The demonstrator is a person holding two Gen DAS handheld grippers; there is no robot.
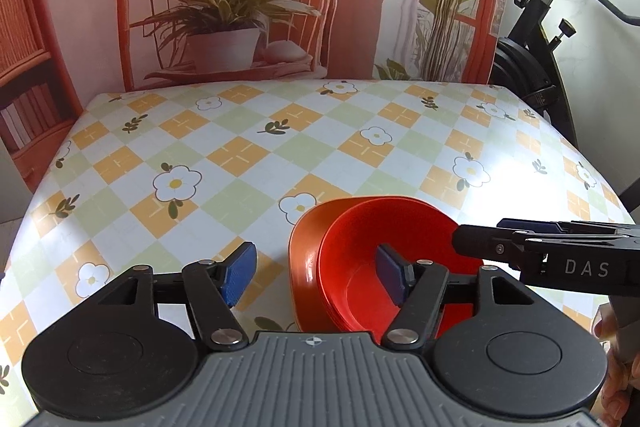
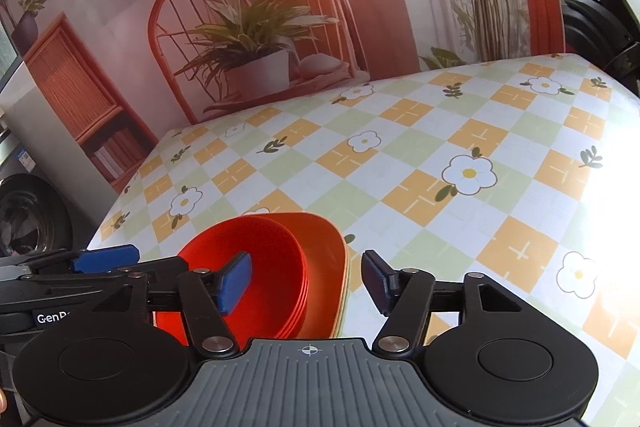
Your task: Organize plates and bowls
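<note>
The red bowls (image 1: 384, 259) sit nested in a stack, smooth and glossy like plastic, round with thin rims that show as layered edges in the right wrist view (image 2: 256, 267). They rest inside an orange dish (image 1: 306, 259), a duller, squarer shape with rounded corners (image 2: 324, 255); under it there may be more pale plates, though only thin edges show. The whole stack stands near the front edge of the table (image 1: 280, 147).

The left gripper (image 1: 316, 273) has its fingers spread wide, the ribbed blue pad (image 1: 390, 273) of one hanging over the inside of the top bowl, the other over bare cloth. The right gripper (image 2: 306, 281) is spread too, its left pad (image 2: 234, 281) over the bowls and the other beyond the dish. Neither pinches anything.

The table wears a shiny checked oilcloth (image 2: 460, 187) of orange, green and white squares with daisies. Behind hangs a printed backdrop (image 1: 224, 7) of a rattan chair and potted plant. An exercise bike (image 1: 536, 39) stands at the right.
</note>
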